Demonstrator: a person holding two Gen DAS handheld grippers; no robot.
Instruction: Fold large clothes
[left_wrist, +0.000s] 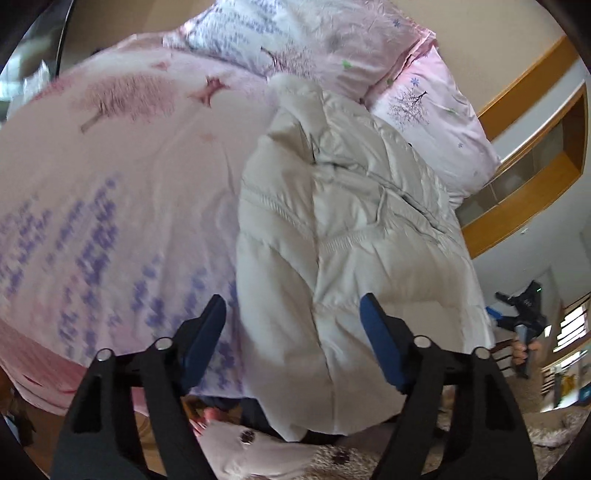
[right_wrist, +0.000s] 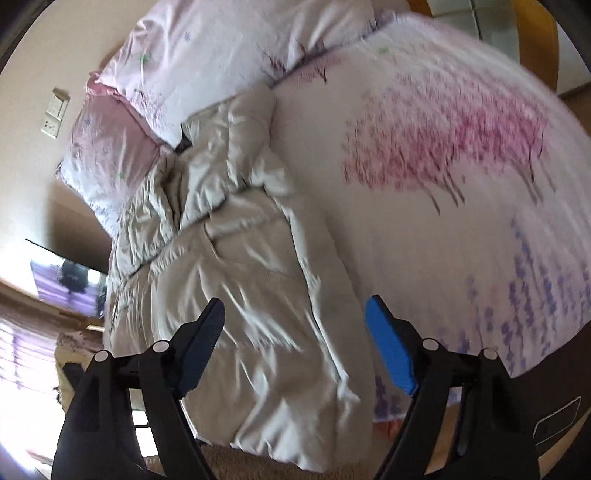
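- Lying lengthwise along the bed's (left_wrist: 110, 177) edge, hem overhanging the foot: cream puffer coat (left_wrist: 332, 229) (right_wrist: 229, 258).
- Hovering spread above it, gripping nothing: left tool (left_wrist: 293, 332), right tool (right_wrist: 295, 332).

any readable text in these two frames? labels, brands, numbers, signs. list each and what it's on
None readable in either view.
Quilted coat: no tag, logo or print shows.
Bed cover: only tree and flower prints, no lettering.
Pillows: same floral print, no words.
Wall switch plate: too small to tell if it carries any marking.
Left claw and right claw: plain black arms and blue pads, no markings visible.
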